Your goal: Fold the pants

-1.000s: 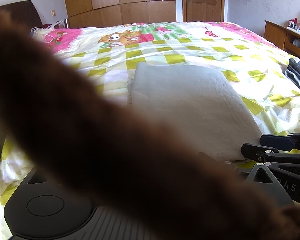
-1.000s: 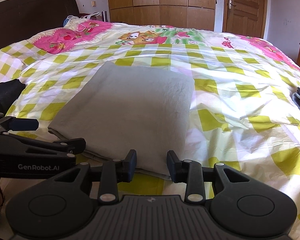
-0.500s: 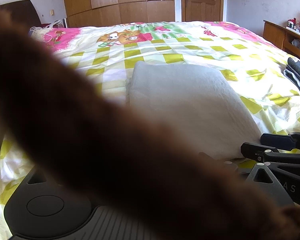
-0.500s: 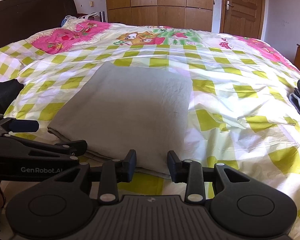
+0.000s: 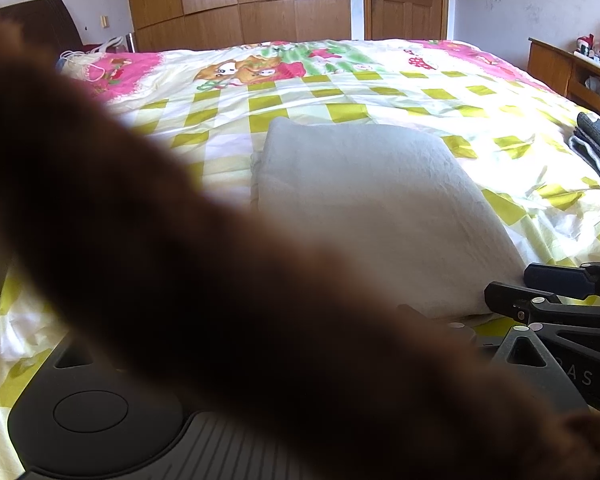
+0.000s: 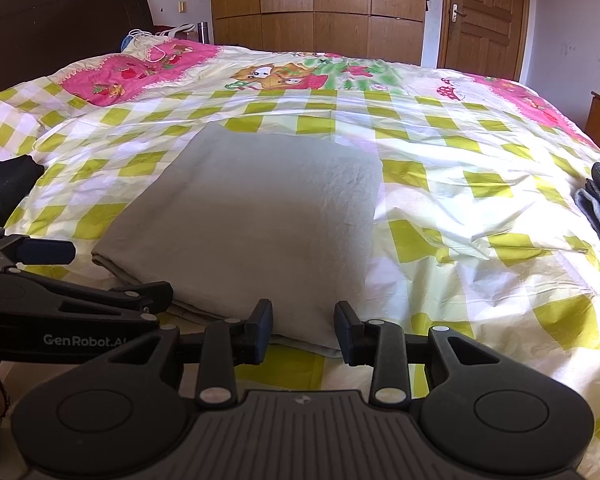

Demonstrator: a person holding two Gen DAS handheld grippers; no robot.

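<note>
Pants (image 6: 260, 216): folded flat on bedspread (image 6: 460, 208).
Right gripper (image 6: 303, 326): jaws apart, empty, at near hem.
Left gripper (image 6: 156, 300): jaw state cannot be told.

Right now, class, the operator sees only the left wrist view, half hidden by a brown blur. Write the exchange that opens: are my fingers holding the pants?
Observer: No. The left gripper is open beside the pants, holding nothing.
Operator: And the right gripper?
Observer: The right gripper is open too, at the pants' near edge, not gripping it.
Operator: Anything behind the blur?
Observer: A black item lies on the bed, left of the pants.
</note>
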